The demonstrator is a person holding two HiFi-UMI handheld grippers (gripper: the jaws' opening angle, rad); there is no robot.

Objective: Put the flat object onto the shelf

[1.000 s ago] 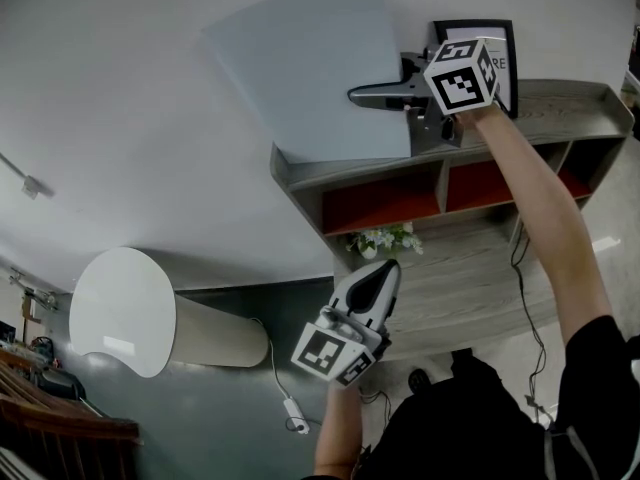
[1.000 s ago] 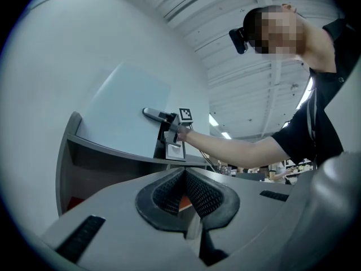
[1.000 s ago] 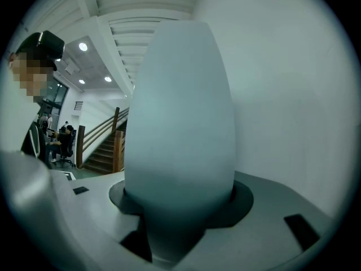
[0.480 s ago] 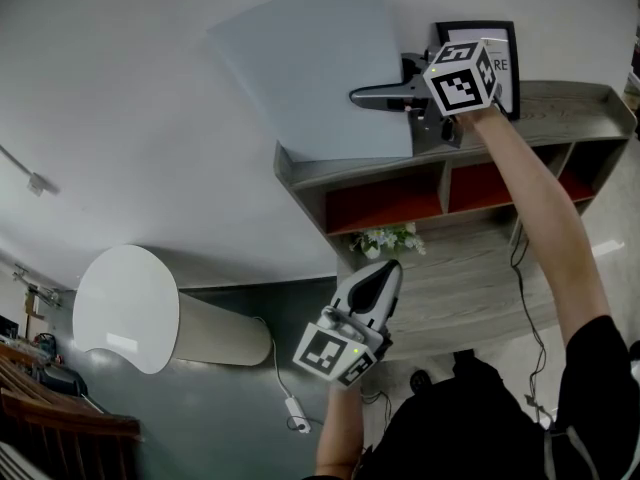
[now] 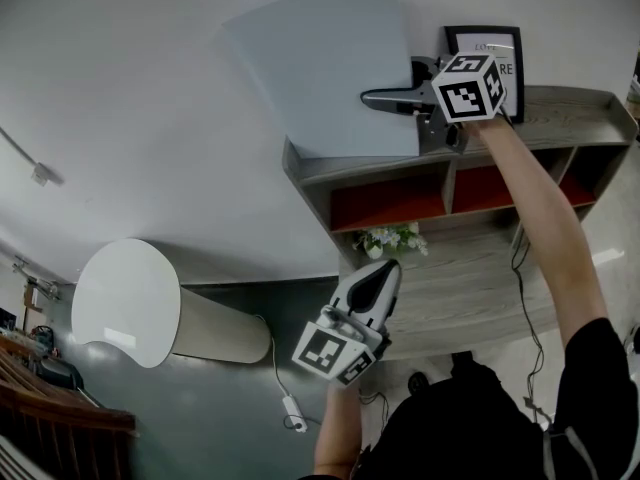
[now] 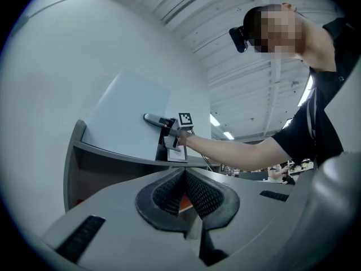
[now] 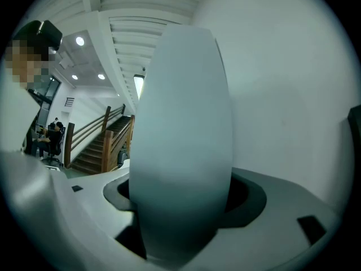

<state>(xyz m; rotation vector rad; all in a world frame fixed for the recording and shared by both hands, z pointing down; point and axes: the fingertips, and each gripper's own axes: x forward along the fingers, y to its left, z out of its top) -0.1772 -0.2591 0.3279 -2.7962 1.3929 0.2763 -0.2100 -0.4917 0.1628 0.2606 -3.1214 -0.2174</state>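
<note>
The board [image 5: 325, 68], a pale blue flat sheet, stands on its lower edge on the top of the grey shelf [image 5: 560, 118] and leans back against the white wall [image 5: 150, 68]. In the head view it sits at about 12 o'clock. Its lower edge touches the shelf top near the shelf's left end.

The right gripper [image 5: 385, 98] reaches in from 1 o'clock, its arm stretched up from the lower right. Its jaws lie across the board's right-hand side, just above the shelf top. In the right gripper view the board [image 7: 180, 123] fills the middle of the frame between the two jaws of the right gripper [image 7: 183, 208]. The jaws are opening, and dark gaps show on either side of the sheet, so the grasp is released.

The left gripper [image 5: 383, 271] hangs low at 6 o'clock, well apart from the board and below the shelf's compartments. In the left gripper view its jaws [image 6: 184, 174] are clenched together with nothing between them.

A black picture frame [image 5: 487, 56] stands on the shelf top at 1 o'clock, just behind the right gripper's marker cube. A small bunch of flowers [image 5: 388, 238] sits on a lower level under the red-backed compartments. Wooden stairs [image 7: 96, 145] show at 9 o'clock in the right gripper view.
</note>
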